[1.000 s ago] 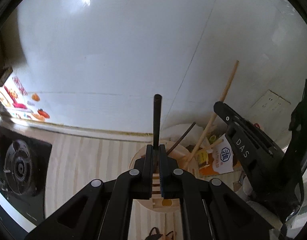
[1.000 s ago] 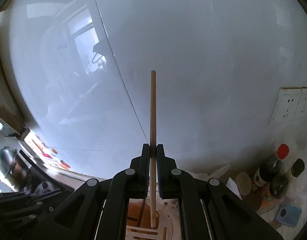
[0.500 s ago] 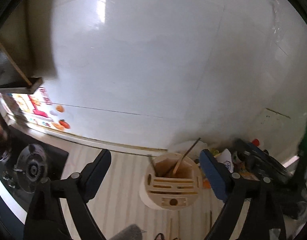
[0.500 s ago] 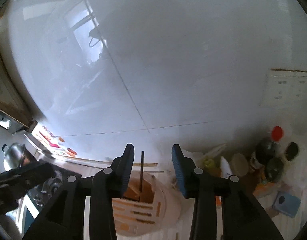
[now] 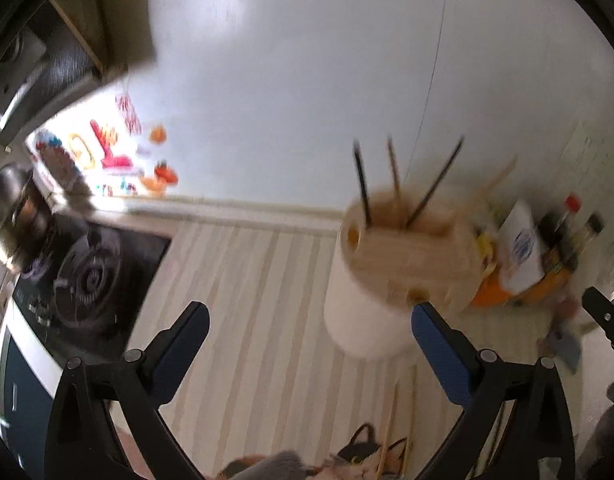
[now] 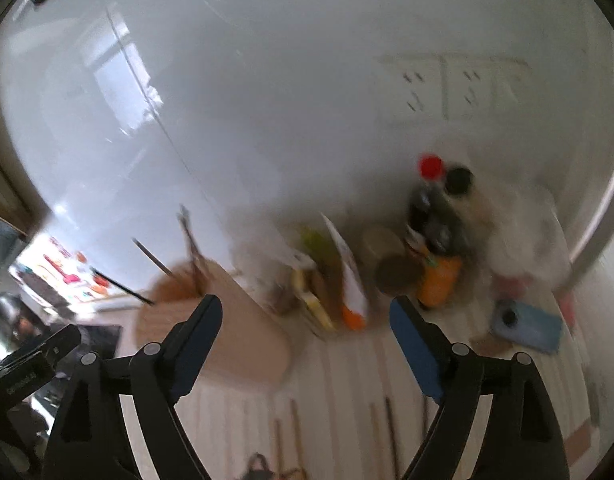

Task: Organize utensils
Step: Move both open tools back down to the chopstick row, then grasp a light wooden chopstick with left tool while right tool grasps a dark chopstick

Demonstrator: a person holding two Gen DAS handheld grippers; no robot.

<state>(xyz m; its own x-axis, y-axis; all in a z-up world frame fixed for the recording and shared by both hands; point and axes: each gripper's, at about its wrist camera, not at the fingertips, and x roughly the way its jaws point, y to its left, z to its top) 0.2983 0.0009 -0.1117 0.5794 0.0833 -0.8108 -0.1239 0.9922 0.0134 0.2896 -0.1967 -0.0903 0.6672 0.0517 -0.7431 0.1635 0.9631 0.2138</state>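
Observation:
A round utensil holder point(image 5: 403, 280) with a wooden top and white body stands on the striped counter. Several chopsticks point(image 5: 395, 184), dark and wooden, stick up out of it. My left gripper point(image 5: 307, 328) is open and empty, pulled back in front of the holder. My right gripper point(image 6: 305, 328) is open and empty; the holder point(image 6: 211, 328) sits behind its left finger, with chopsticks point(image 6: 191, 248) in it. More chopsticks point(image 6: 391, 436) lie loose on the counter below the right gripper. Both views are blurred.
A gas stove point(image 5: 87, 276) and a pot point(image 5: 11, 200) are at the left. Sauce bottles point(image 6: 435, 216), packets point(image 6: 347, 276) and a blue object point(image 6: 527, 324) crowd the back right by the wall. Wall sockets point(image 6: 467, 88) are above them.
Both grippers let go of their chopsticks into the holder, opened wide and drew back from it. The right view swung to the right, the left view to the left.

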